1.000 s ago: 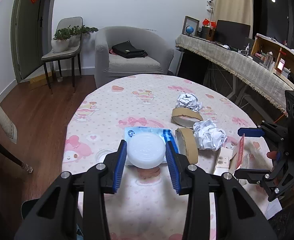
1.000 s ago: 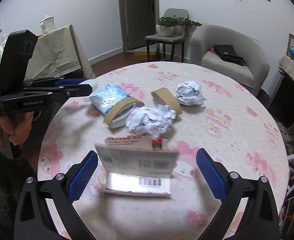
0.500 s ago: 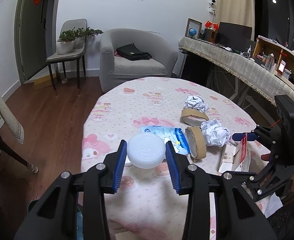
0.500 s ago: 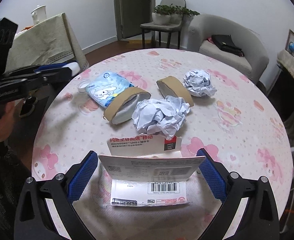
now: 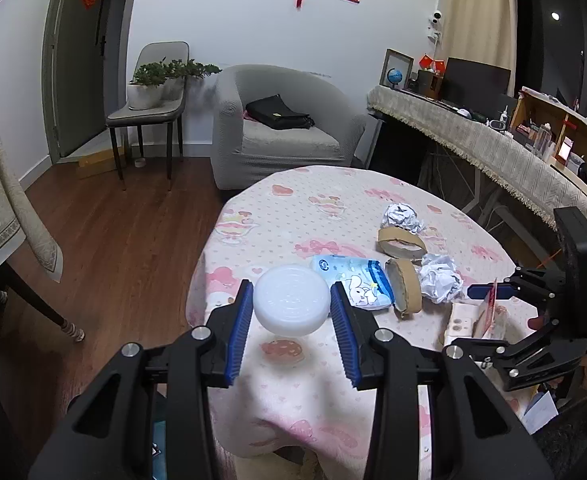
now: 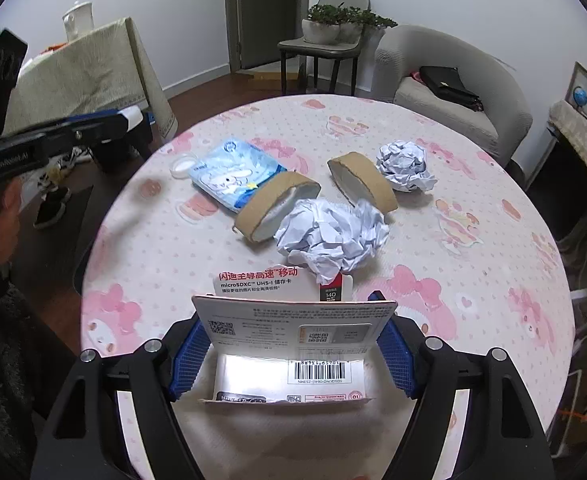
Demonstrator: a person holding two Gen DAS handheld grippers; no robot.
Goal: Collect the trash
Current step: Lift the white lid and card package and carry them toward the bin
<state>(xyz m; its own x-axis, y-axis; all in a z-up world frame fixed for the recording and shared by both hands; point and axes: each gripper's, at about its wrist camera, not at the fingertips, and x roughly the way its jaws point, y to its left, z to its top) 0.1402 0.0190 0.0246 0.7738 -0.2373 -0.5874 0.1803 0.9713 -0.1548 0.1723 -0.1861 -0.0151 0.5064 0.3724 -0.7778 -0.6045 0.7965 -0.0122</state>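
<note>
Packaging (image 6: 293, 332) between closing right gripper (image 6: 293, 354) jaws reads "microSDXC UHS-I".

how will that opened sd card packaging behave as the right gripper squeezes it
The opened card packaging looks like thin folded card, so it will probably bow or crease between the closing right gripper. It seems light. Its raised flap stands loose, so it may fold flat or twist in the grip.
</note>
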